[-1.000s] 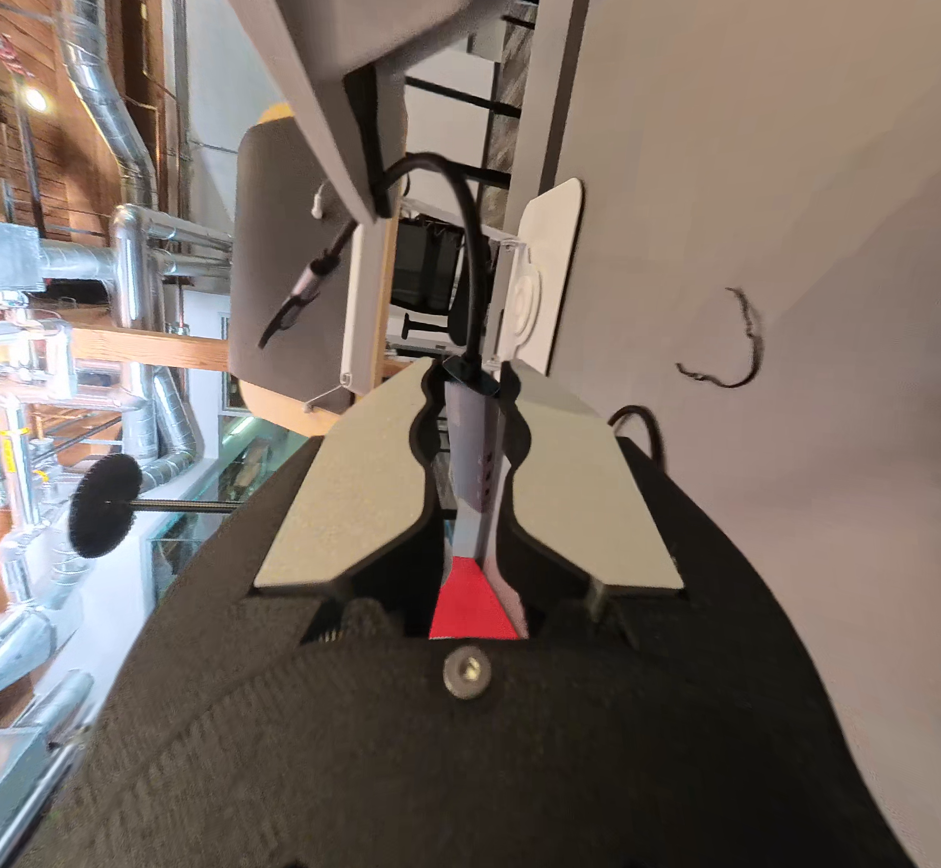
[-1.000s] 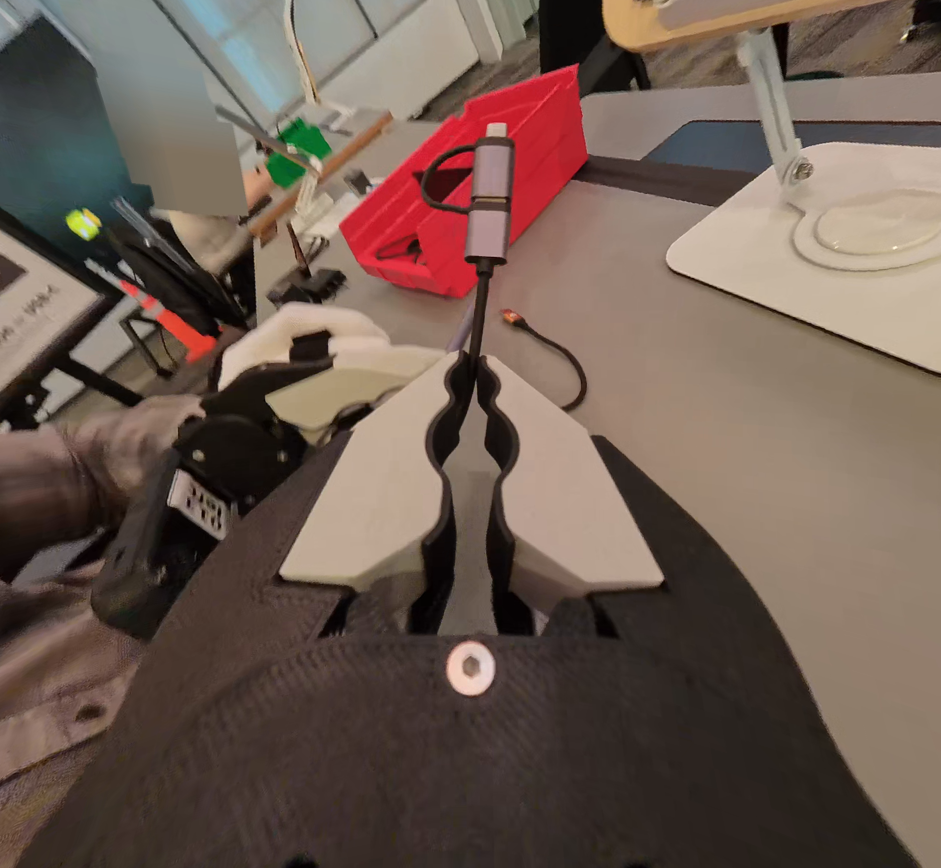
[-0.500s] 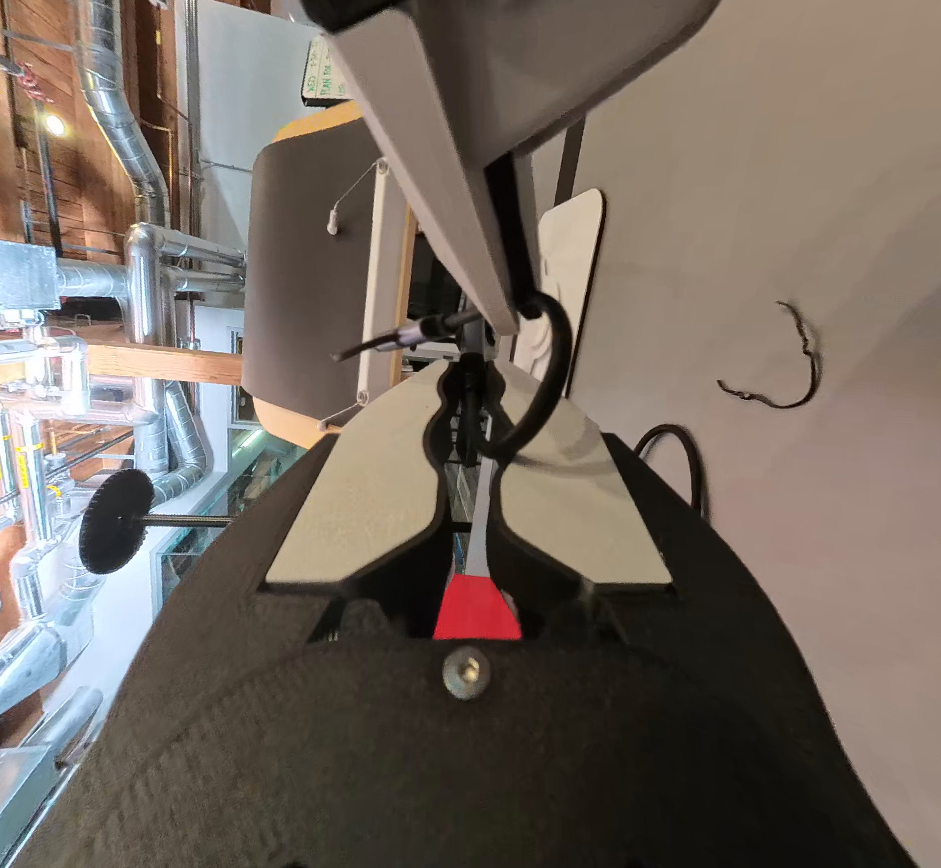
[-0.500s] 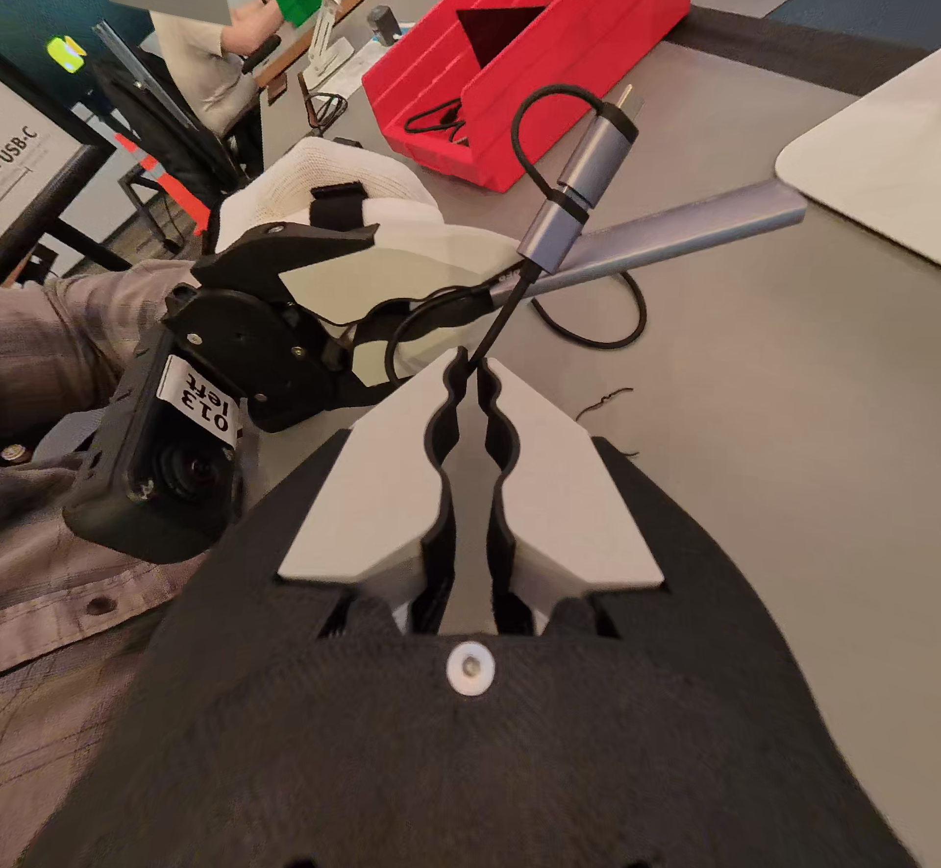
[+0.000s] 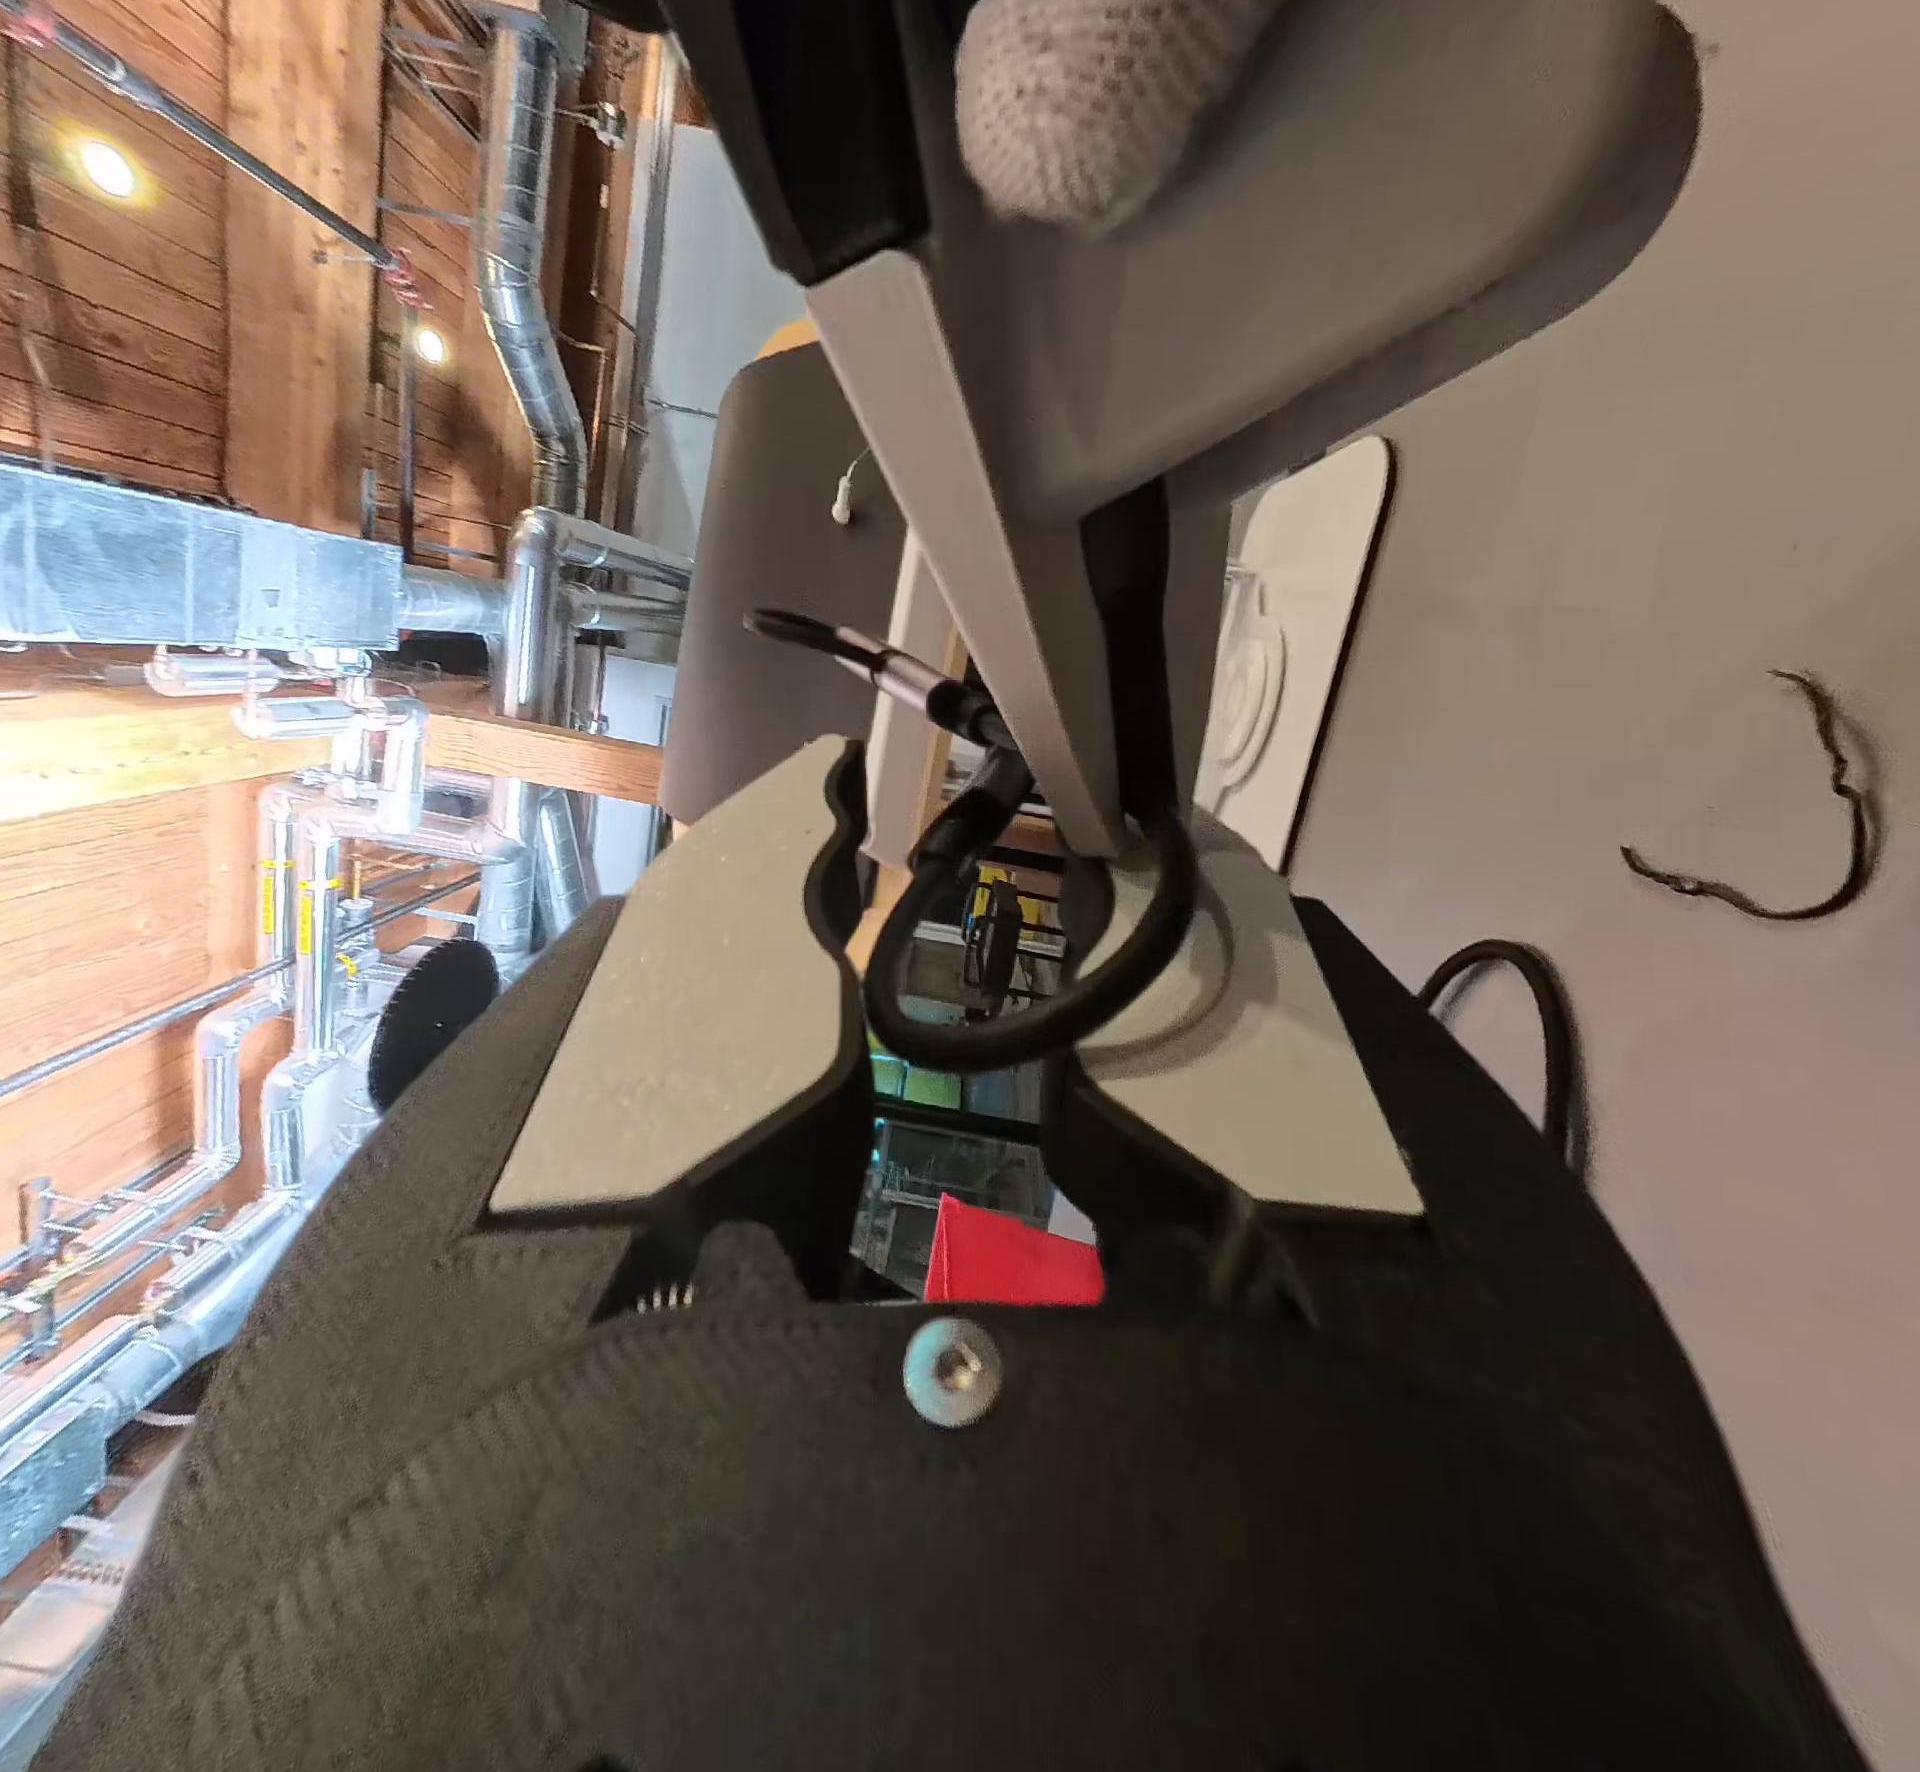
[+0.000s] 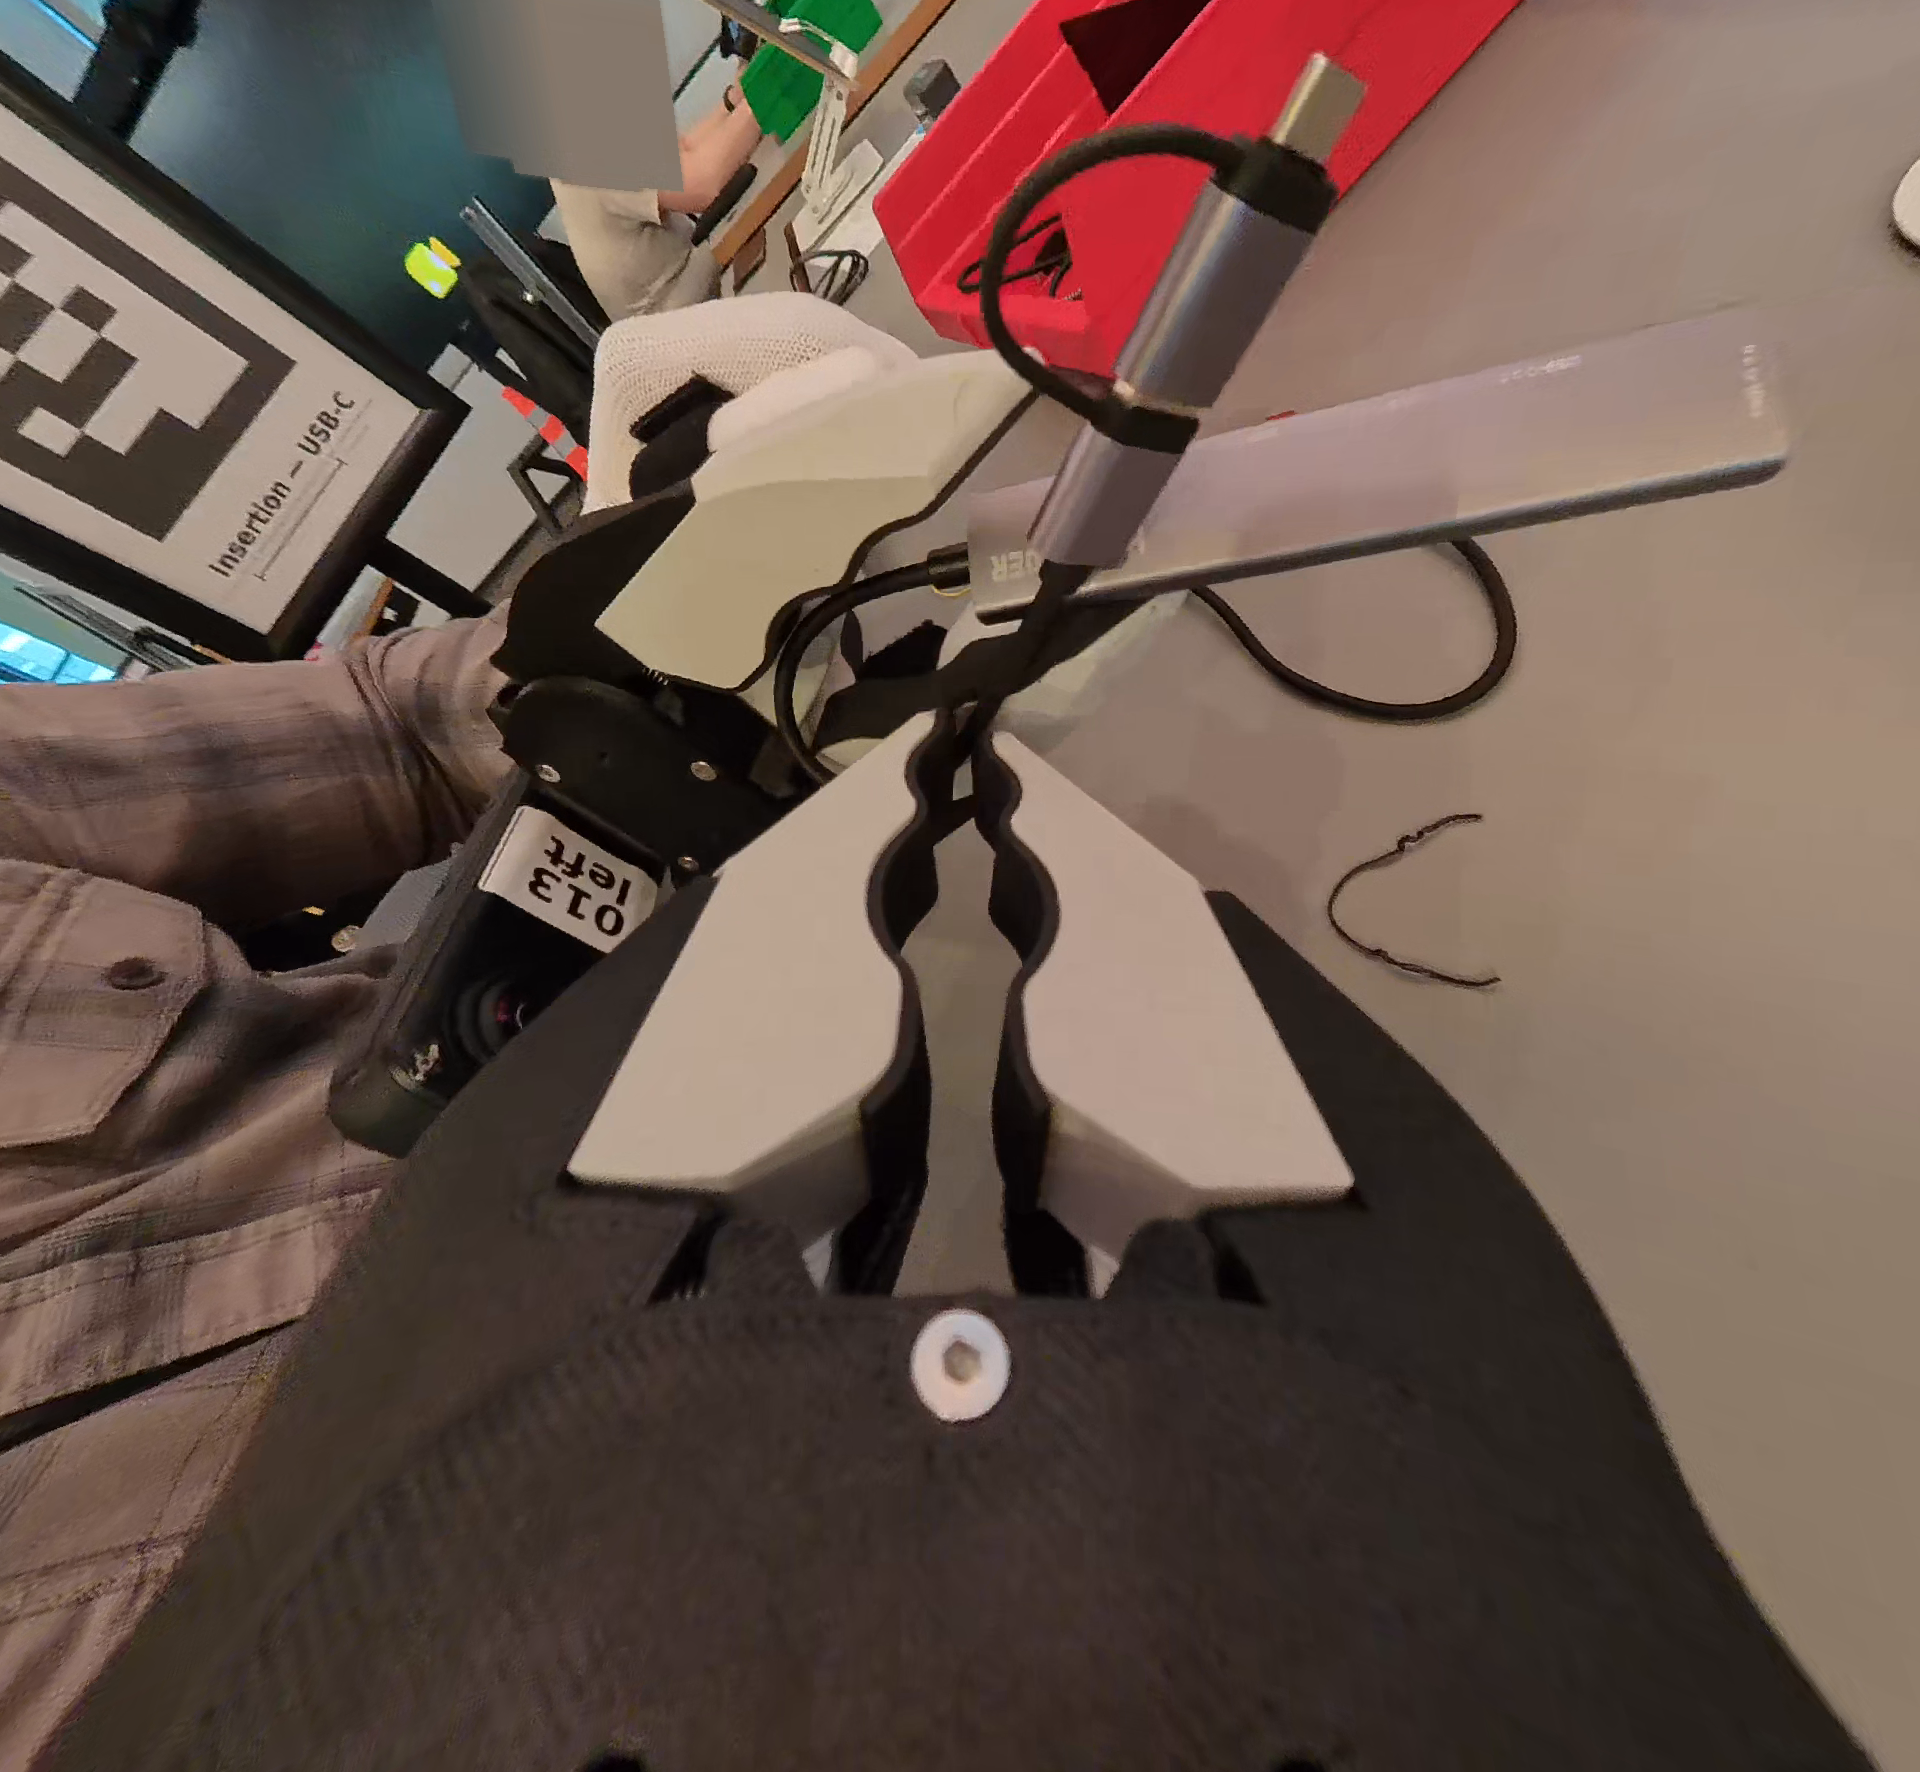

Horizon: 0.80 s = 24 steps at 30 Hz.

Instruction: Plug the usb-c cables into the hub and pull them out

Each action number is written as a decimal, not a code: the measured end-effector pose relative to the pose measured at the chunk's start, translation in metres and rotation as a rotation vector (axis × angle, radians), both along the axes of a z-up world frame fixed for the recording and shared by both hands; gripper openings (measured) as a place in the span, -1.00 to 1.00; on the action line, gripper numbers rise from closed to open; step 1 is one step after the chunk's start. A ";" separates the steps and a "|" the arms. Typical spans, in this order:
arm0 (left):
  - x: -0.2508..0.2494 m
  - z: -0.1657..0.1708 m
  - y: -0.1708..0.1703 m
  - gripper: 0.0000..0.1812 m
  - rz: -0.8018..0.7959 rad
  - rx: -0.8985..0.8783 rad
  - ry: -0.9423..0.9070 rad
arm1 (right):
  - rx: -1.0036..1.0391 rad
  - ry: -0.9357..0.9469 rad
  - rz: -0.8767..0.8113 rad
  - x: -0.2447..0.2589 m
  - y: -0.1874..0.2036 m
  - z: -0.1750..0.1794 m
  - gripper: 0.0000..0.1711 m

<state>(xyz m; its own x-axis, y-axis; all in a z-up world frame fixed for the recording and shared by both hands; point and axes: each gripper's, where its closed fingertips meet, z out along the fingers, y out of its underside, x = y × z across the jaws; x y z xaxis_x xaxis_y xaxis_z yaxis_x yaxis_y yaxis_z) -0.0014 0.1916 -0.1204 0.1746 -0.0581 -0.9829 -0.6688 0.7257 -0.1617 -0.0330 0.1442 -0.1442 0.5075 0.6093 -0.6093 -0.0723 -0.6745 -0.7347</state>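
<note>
Item: right hand-held gripper, jaws narrow, tips pinching a thin black usb-c cable just below its grey plug; plug tilted, metal tip up and free, not in any port

Item: hub, slim grey bar, lifted clear of the grey worktop; its near end lies between the tips of the left hand-held gripper

Left jaws stand partly apart with a black cable loop crossing the gap; whether they clamp the hub cannot be told

Also: red bin behind; loose dark thread on worktop; white gloved hand on left gripper
</note>
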 end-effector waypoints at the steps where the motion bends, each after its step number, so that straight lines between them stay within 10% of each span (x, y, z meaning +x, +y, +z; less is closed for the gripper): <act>1: 0.000 0.002 -0.001 -0.62 -0.011 0.005 -0.007 | -0.004 0.022 0.005 -0.001 0.000 0.002 -1.00; 24: -0.003 0.018 -0.005 -0.89 -0.199 -0.215 -0.094 | 0.359 -0.174 0.051 -0.004 -0.005 0.044 -0.76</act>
